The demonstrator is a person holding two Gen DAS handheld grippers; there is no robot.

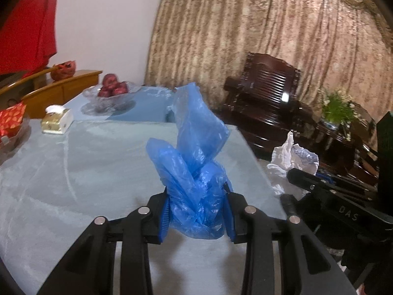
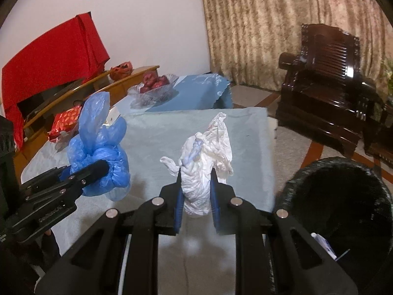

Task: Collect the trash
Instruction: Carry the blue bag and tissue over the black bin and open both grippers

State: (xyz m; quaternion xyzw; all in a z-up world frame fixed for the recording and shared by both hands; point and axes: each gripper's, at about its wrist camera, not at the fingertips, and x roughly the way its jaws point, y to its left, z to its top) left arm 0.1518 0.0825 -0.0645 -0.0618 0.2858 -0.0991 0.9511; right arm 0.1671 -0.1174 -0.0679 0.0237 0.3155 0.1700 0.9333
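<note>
My left gripper [image 1: 196,211] is clamped on a crumpled blue plastic bag [image 1: 194,162], pads pressing both sides, bag sticking up above the jaws and held off the table [image 1: 86,172]. My right gripper [image 2: 196,196] is closed tight on a wad of white crumpled paper [image 2: 203,172], also lifted clear. The two loads sit side by side, blue on the left, white on the right, apart. Near right, just beside the table edge: black trash bin [image 2: 339,196], mouth open, some scraps inside. Far left on the table: glass bowl of red apples [image 1: 111,91], tissue box [image 1: 57,121]. Far right: dark wooden armchair [image 2: 329,91], curtain [image 1: 245,24] behind.
</note>
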